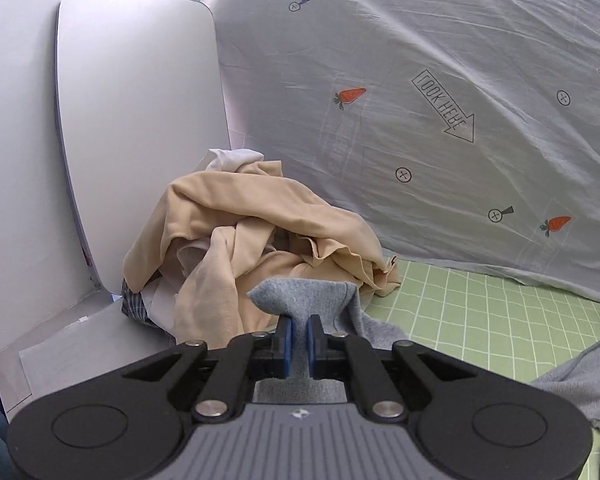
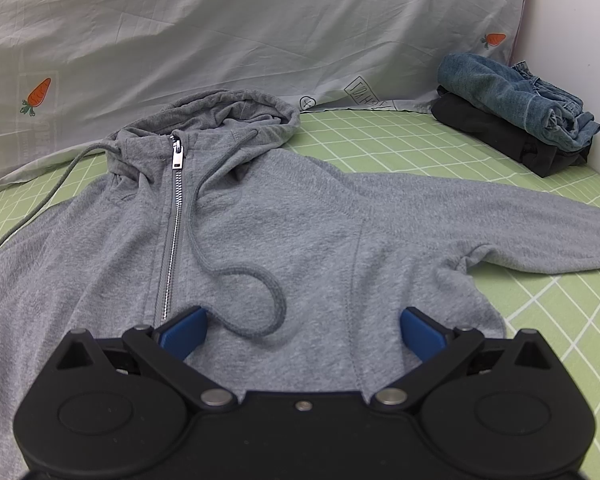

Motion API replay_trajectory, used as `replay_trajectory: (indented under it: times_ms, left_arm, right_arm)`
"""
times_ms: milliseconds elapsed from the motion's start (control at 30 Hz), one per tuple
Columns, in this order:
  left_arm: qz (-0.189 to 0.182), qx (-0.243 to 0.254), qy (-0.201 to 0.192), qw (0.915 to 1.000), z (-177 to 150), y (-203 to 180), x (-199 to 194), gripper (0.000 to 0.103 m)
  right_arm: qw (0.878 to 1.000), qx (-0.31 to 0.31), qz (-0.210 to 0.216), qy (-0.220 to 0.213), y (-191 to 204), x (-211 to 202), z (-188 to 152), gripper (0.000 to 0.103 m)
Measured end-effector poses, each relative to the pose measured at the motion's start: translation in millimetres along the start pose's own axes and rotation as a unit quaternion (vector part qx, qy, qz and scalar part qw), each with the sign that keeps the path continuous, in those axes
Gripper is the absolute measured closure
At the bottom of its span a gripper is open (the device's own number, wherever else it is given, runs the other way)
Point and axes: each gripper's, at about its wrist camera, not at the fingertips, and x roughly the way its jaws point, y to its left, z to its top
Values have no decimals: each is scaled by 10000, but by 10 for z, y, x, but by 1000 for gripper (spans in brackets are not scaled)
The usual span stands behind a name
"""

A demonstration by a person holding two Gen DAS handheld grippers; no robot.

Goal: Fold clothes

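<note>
A grey zip hoodie (image 2: 284, 232) lies face up on the green checked sheet (image 2: 548, 312), hood toward the pillow, its right sleeve stretched out to the right. My right gripper (image 2: 302, 330) is open and empty, its blue pads just above the hoodie's chest, straddling the drawstring loop (image 2: 256, 304). My left gripper (image 1: 299, 334) is shut on the cuff end of the hoodie's grey sleeve (image 1: 300, 292), held up off the bed. The rest of that sleeve trails right toward the hoodie body (image 1: 576, 384).
A heap of beige and white clothes (image 1: 252, 236) lies just beyond the left gripper, against a white panel (image 1: 140, 120). A grey carrot-print pillow (image 2: 260, 32) lines the back. Folded blue jeans (image 2: 512, 100) sit on a folded black garment (image 2: 496, 132) at the far right by a white wall.
</note>
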Motion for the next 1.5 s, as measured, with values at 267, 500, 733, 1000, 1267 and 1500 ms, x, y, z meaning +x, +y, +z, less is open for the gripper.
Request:
replay_trajectory:
  times_ms: [267, 500, 733, 1000, 1267, 1500]
  left_arm:
    - [141, 812, 981, 9918, -815, -60, -181, 89]
    - [-110, -233, 1348, 9905, -842, 210, -385, 64]
    - [-160, -1650, 1683, 9717, -834, 580, -230, 51]
    - [267, -2115, 2240, 9510, -793, 737, 148, 51]
    - [29, -1440, 2166, 9656, -775, 723, 447, 47]
    - [-683, -659, 2291, 9688, -770, 773, 711, 39]
  right_arm:
    - [10000, 5, 2, -2, 1, -1, -1, 0]
    - [9988, -472, 93, 68, 119, -192, 74, 0]
    - [9870, -783, 1404, -20, 917, -848, 264, 0]
    - [9433, 346, 2990, 1400, 1938, -876, 161, 33]
    - [9144, 851, 3373, 2069, 2433, -742, -69, 63]
    - [9311, 1215, 2849, 1928, 2648, -703, -181, 72]
